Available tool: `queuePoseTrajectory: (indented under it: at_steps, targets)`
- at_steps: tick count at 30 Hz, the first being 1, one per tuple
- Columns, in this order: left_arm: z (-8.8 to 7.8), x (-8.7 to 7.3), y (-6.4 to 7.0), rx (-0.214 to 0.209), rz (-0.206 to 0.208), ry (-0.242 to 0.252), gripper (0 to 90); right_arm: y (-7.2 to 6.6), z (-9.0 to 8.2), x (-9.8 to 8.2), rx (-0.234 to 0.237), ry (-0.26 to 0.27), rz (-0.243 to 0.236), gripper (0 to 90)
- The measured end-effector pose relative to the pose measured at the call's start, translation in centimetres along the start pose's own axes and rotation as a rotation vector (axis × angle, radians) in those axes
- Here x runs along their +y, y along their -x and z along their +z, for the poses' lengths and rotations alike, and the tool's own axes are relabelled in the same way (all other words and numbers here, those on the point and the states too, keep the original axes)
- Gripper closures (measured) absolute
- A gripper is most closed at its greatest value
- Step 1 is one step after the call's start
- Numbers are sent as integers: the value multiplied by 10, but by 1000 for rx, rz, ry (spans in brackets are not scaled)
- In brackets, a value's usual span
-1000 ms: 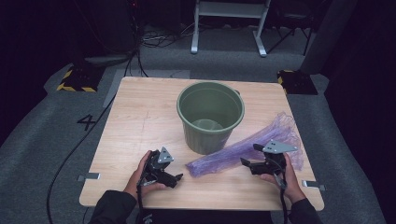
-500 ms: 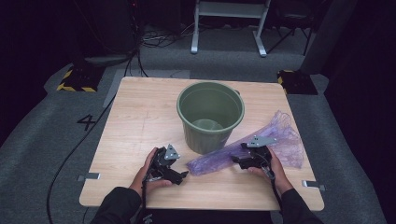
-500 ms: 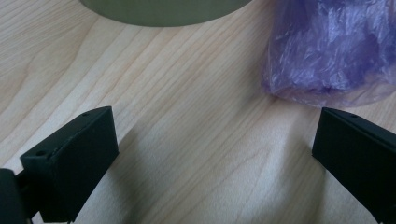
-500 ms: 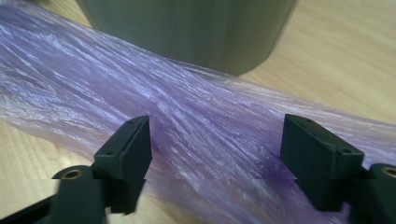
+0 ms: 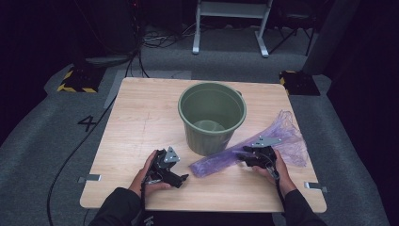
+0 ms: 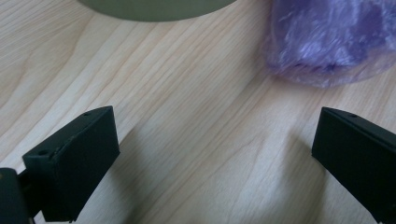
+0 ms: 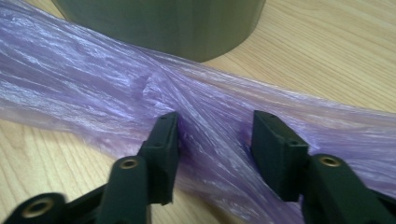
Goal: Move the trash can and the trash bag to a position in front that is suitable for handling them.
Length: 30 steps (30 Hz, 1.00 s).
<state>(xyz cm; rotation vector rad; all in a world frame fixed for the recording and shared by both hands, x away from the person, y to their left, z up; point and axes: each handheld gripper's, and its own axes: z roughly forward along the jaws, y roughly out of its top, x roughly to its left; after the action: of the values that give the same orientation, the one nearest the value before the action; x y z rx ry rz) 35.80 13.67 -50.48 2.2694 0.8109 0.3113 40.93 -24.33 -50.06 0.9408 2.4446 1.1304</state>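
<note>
Both black fingers (image 7: pixel 161 149) of the right gripper (image 7: pixel 215 135) stand at the bottom of the right gripper view, half closed with a fold of the purple plastic bag (image 7: pixel 93 98) gathered between them; the jaws have just been closing, and whether the pads press the film yet I cannot tell. That view shows the bag's wrinkles running as a band from the left edge to the lower right, with the green bucket's (image 7: pixel 159 23) wall just behind it at the top. From above, the right gripper (image 5: pixel 248 155) sits right of centre near the bottom, on the bag's (image 5: pixel 282 134) narrow middle; the bag fans out toward the right and tapers toward the lower centre, its band passing the bucket's (image 5: pixel 211 115) base. Left of centre near the bottom, the left gripper (image 5: pixel 181 178) rests on the wooden table (image 5: pixel 136 117), held in a hand. Its own view shows the fingers (image 6: pixel 74 158) wide apart over bare wood, the bag's crumpled tip (image 6: pixel 327 42) at the upper right and the bucket's base (image 6: pixel 154 7) at the top edge
</note>
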Motion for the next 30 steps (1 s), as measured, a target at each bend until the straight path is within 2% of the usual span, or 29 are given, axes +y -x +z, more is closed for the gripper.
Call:
queuePoseTrajectory:
  at_steps: [2,6,9,11,13,22,30]
  targets:
    - [-2,-2,-2,9,-8,-1,2,2,-1,0,-8,2,16,627]
    - [-9,-9,-8,25,-17,-2,2,5,-3,-2,-11,2,12,718]
    - [-15,-16,-13,10,-11,-2,1,10,-8,-6,-19,2,19,779]
    - [-19,-19,-16,16,-14,-3,1,13,-11,-8,-27,4,29,816]
    - [-21,-23,-17,25,-23,0,1,15,-13,-10,-34,3,20,854]
    - [-28,-30,-17,73,-75,0,1,19,-17,-11,-56,7,7,888]
    - [-29,-31,-17,78,-79,-1,1,23,-33,-6,-92,100,19,896]
